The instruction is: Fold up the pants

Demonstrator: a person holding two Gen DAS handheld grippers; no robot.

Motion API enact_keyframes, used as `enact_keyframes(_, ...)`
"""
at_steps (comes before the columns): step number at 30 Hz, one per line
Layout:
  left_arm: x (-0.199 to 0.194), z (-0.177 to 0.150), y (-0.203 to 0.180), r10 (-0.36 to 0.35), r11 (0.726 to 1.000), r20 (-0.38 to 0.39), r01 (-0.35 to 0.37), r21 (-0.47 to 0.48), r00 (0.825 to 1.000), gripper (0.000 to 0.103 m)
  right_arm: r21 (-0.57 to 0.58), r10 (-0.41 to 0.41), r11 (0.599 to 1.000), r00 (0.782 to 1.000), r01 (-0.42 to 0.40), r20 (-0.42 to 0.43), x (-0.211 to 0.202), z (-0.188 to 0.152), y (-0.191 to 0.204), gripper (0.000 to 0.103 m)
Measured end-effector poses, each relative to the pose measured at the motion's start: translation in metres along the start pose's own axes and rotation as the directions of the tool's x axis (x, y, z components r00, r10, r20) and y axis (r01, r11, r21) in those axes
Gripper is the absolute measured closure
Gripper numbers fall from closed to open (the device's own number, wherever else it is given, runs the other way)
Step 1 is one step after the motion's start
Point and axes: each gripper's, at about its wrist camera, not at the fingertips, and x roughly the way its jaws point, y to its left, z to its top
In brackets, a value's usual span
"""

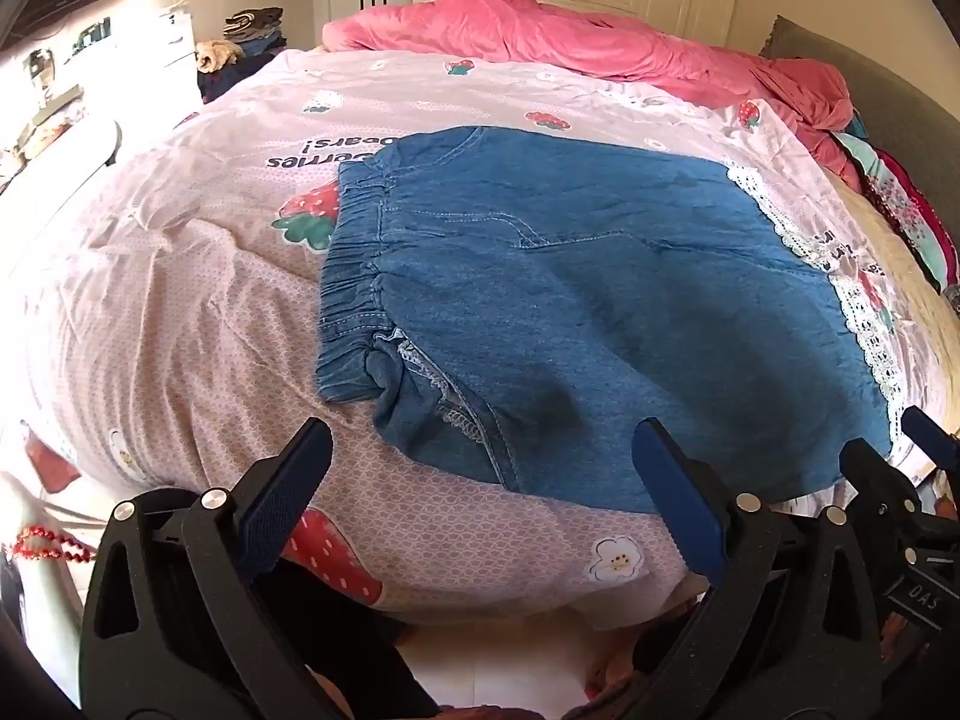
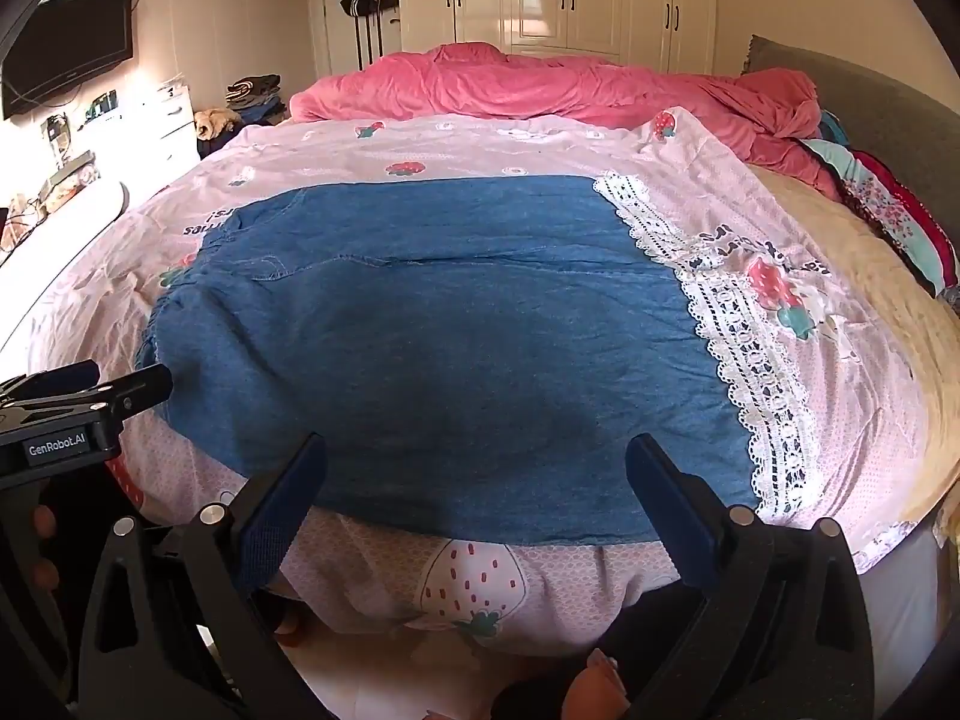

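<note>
While both my jaws stand wide apart and empty, my left gripper [image 1: 480, 480] and right gripper [image 2: 477, 492] hover just off the near edge of the bed. Blue denim pants [image 2: 432, 330] lie flat on the pink strawberry-print bedcover [image 1: 180, 300], elastic waistband [image 1: 354, 276] at the left, white lace hems [image 2: 720, 330] at the right.

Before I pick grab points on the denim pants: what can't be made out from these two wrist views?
- Pants near hem: right wrist view, partly behind the right gripper fingers.
- Waistband: left wrist view shows it; right wrist view barely.
- Layers beneath the pants: hidden in both views.
- Printed text on the sheet: partly covered by denim.
</note>
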Motion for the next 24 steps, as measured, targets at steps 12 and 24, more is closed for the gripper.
enact_keyframes(12, -0.0015, -0.0004, 0.0007, -0.008, 1.000, 0.008, 0.008, -0.002, 1.000, 0.009, -0.003, -0.008, 1.000, 1.000, 0.008, 0.004, -0.0014, -0.0007, 0.0005, 0.004)
enact_keyframes(24, -0.0034, -0.0002, -0.0027, -0.010, 1.000, 0.009, 0.010, 0.003, 1.000, 0.009, -0.004, -0.008, 1.000, 1.000, 0.008, 0.001, -0.0015, -0.0007, 0.0006, 0.004)
